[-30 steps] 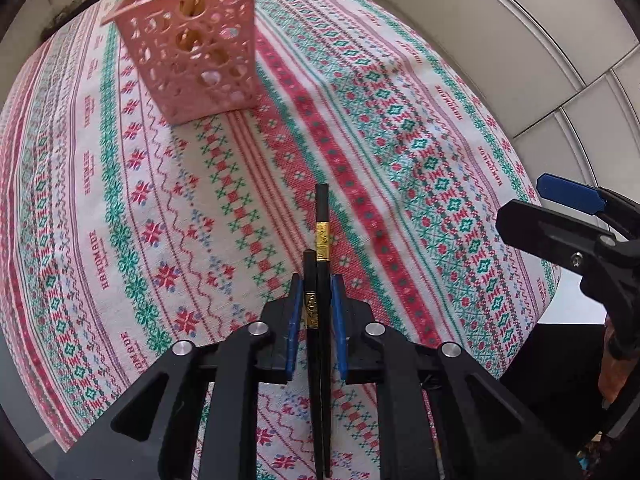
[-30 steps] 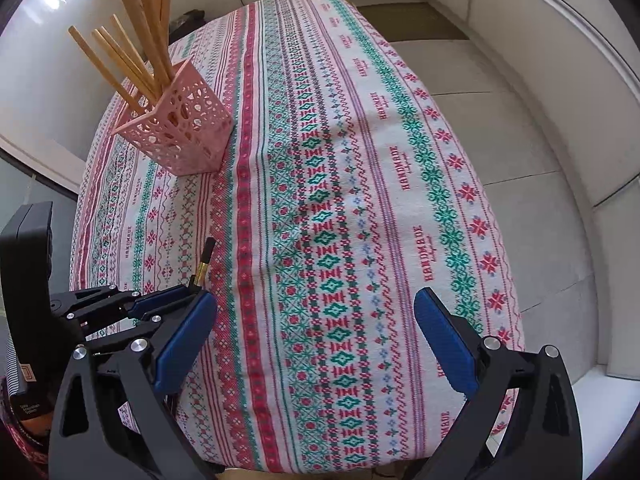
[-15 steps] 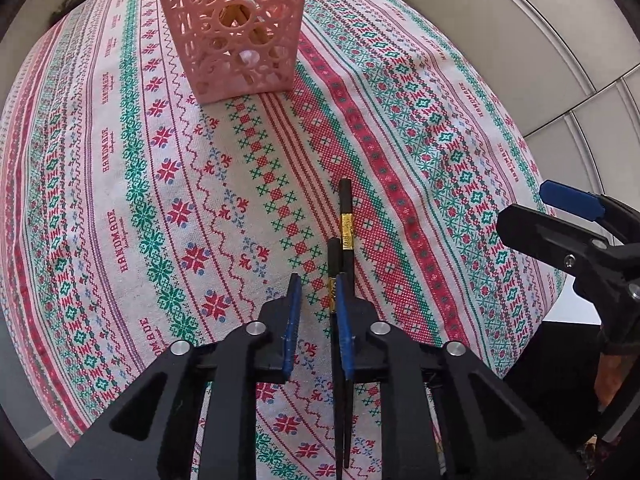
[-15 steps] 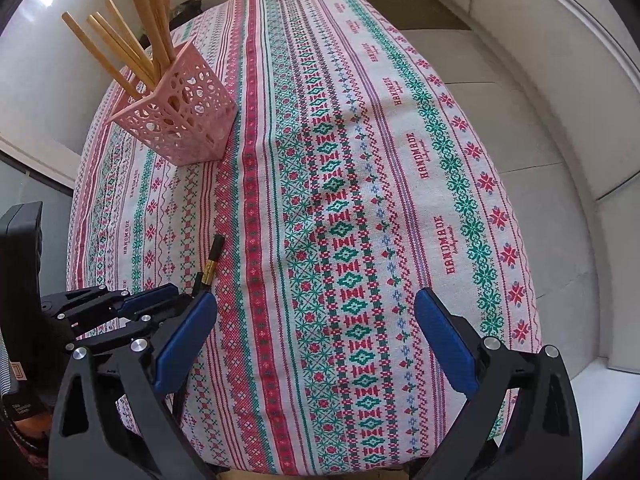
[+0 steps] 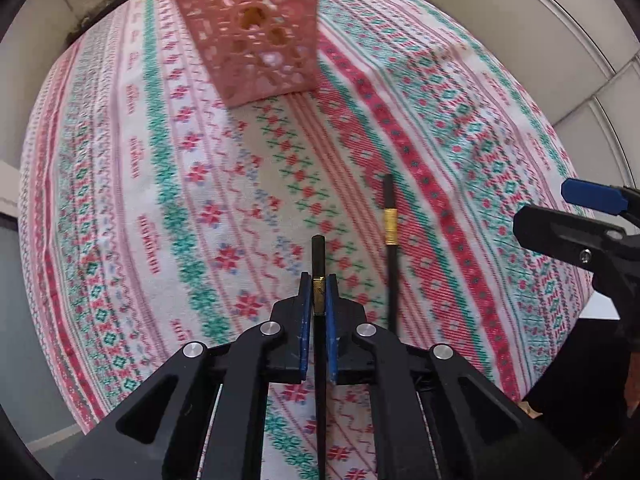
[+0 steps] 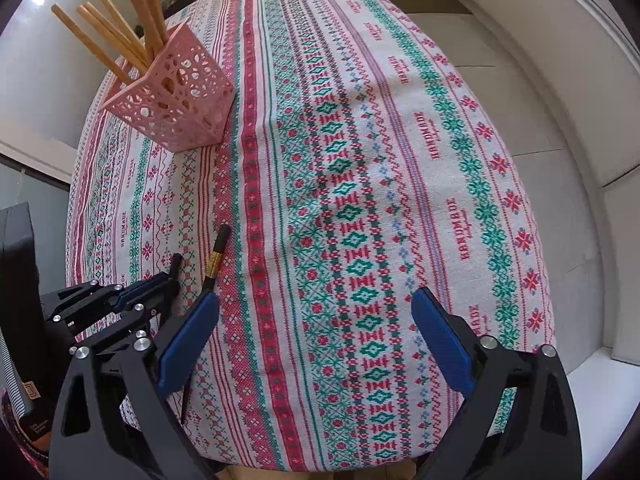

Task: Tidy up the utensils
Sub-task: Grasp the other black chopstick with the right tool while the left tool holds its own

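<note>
Both grippers, left (image 5: 319,298) & right (image 6: 314,336), have black plastic arms w/ silver round screws & blue flat finger pads (image 6: 187,343).

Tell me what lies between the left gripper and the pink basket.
Only bare patterned tablecloth between left gripper and pink basket, in the left wrist view.

The left gripper (image 5: 319,300) pinches one black chopstick (image 5: 318,256) at its gold band. A second black chopstick (image 5: 389,240) lies just right on the tablecloth (image 5: 120,200)

Left gripper (image 5: 319,294) lifted one chopstick (image 5: 318,258); other chopstick (image 5: 389,240) remains.
</note>
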